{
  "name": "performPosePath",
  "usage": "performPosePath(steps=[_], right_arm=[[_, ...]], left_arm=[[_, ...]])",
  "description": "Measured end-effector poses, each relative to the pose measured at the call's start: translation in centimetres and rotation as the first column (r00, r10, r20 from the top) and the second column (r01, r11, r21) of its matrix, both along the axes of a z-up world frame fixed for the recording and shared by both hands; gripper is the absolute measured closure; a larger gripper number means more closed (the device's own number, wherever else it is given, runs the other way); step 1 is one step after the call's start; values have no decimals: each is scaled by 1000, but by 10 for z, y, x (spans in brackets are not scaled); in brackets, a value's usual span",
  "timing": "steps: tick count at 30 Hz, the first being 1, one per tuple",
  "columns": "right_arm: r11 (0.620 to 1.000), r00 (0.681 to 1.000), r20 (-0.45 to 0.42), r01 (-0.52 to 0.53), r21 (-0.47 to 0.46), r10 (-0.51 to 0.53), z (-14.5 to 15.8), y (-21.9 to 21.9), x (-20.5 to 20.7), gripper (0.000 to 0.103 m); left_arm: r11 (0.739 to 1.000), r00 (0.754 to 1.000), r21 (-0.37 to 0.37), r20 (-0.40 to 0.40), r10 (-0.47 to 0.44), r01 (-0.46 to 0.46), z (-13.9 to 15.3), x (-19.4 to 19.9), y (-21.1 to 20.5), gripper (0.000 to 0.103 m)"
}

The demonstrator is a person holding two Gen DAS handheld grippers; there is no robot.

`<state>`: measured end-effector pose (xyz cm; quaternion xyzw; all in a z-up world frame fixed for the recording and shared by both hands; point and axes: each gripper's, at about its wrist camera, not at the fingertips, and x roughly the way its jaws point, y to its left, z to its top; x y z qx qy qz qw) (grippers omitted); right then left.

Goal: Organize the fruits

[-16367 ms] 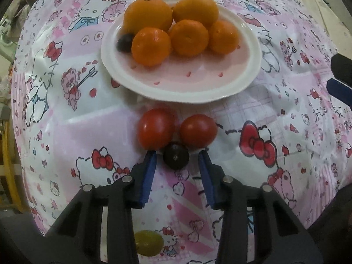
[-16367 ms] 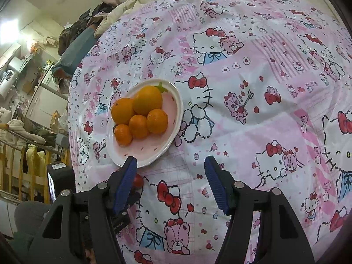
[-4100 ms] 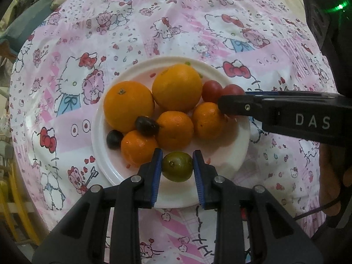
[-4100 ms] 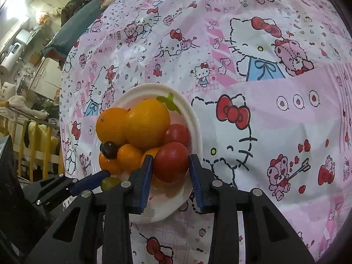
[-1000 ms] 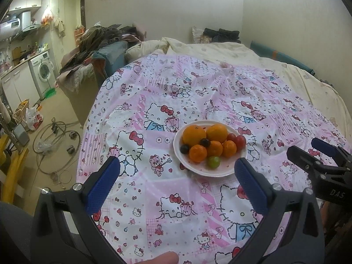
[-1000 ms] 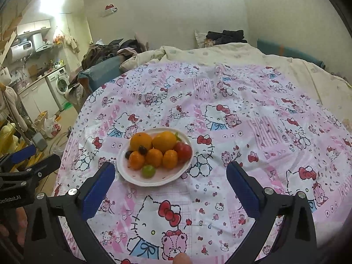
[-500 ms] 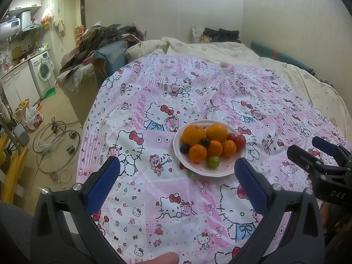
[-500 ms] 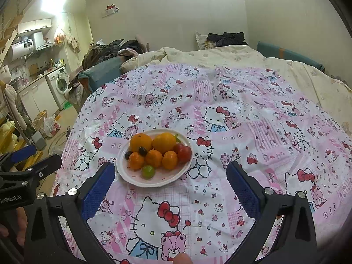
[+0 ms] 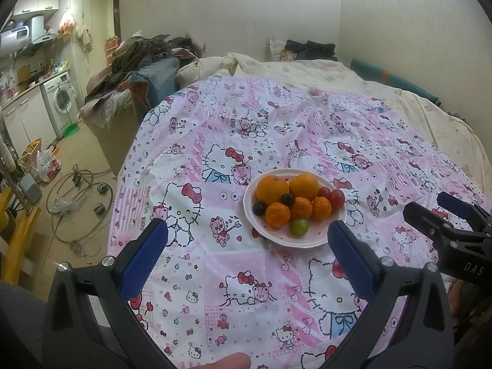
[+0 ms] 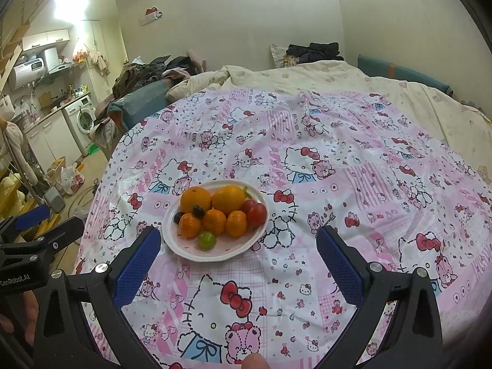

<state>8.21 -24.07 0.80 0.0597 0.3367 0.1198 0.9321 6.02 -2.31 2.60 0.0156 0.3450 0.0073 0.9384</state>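
Now both tools are seen drawn back from the round white ceramic plate point(image 9: 310, 241): the left gripper point(image 9: 246, 256) is spread wide and empty, as is the right gripper point(image 10: 240, 263). The small green fruit point(image 10: 206, 240) and red tomatoes point(image 10: 256, 213), carried four seconds ago, lie released among the oranges point(image 9: 272, 189); the sorting is judged finished.

White letters "DAS" stand on the black body of the right hand-held gripper point(image 9: 452, 215), seen from the left wrist view. On the left hand-held gripper point(image 10: 40, 227) (seen from the right wrist view) the print reads "GenRobot.AI". No other text is legible.
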Motion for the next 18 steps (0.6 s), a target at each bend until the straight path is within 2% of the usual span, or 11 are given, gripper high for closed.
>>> performPosePath(steps=[18], right_arm=[[1000,1000,-1,-4,5,4,0,0,0,0]], left_arm=[[1000,1000,-5,1,2,-2,0,0,0,0]])
